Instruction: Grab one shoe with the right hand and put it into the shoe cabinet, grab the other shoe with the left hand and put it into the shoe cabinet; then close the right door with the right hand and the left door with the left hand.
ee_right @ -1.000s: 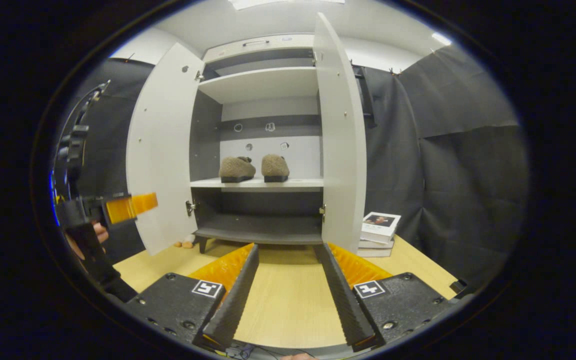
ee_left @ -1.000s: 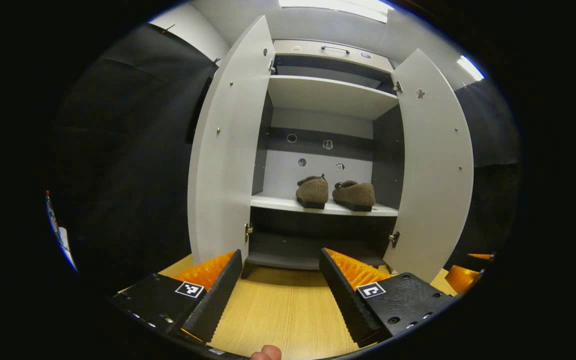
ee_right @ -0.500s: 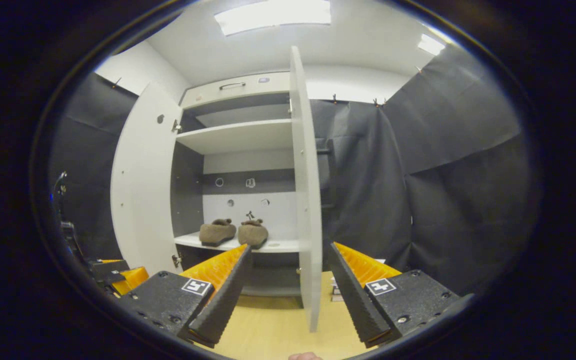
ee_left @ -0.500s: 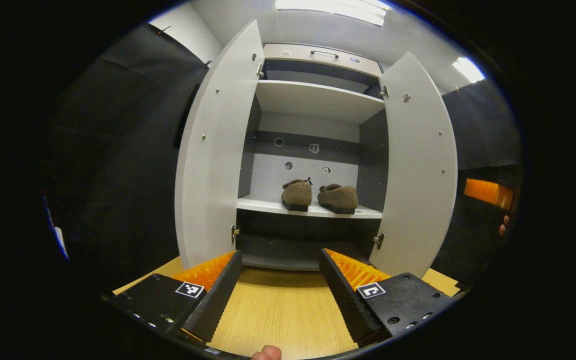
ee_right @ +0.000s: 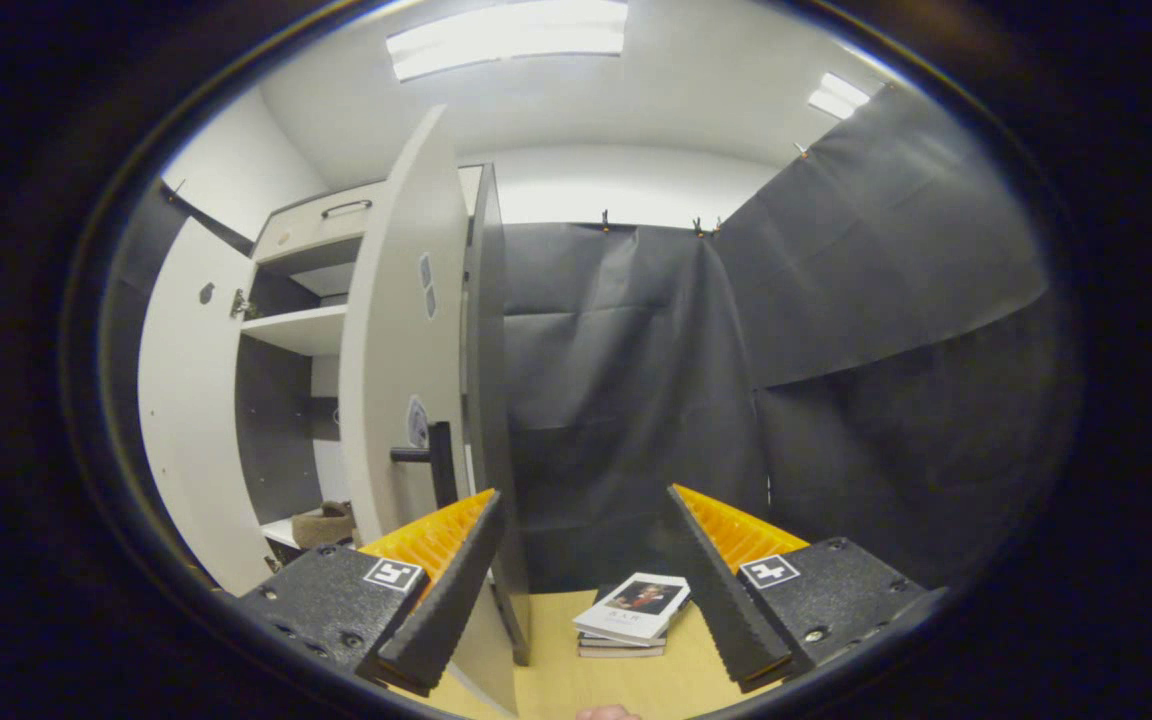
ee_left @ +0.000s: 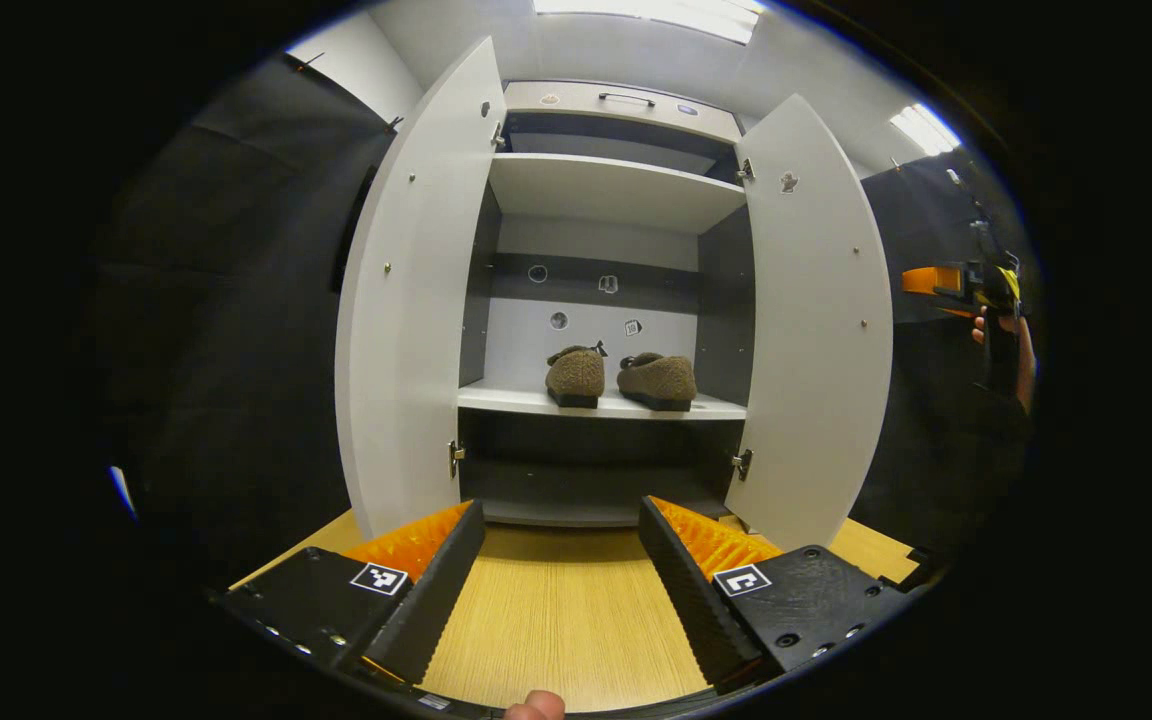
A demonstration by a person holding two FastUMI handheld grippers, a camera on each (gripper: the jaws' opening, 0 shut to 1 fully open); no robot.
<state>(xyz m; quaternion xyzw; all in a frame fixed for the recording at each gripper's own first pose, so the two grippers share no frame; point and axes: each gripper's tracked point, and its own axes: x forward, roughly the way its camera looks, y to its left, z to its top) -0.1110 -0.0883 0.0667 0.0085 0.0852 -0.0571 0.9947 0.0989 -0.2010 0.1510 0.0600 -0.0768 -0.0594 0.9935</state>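
With both shoes (ee_left: 620, 376) already standing side by side on the middle shelf of the shoe cabinet (ee_left: 616, 190), I judge the placing steps complete and the door-closing steps next. I hold the right gripper (ee_right: 581, 555) outside the right door (ee_right: 401, 360), its fingers spread wide with nothing between them. In the right gripper view the door's outer face and its dark handle (ee_right: 431, 458) lie just left of and beyond my left-hand finger, so the door sits to the left of the gripper axis. The door's long axis runs vertically; its free edge faces toward me and its hinge edge lies against the cabinet carcass. I judge that closing it calls for a push leftward, across the gripper's line, against the outer face near the handle.

In the left gripper view, the right gripper (ee_left: 946, 285) shows far out beyond the right door (ee_left: 811, 330), confirming it is the nearer tool to that door. My left gripper (ee_left: 561, 555) hangs low over the wooden table (ee_left: 556, 620), centred before the cabinet opening, fingers wide and empty. The left door (ee_left: 406, 300) stands swung out to its left, well apart. A stack of books (ee_right: 631, 615) lies on the table behind the right door; it is not involved in the swing.
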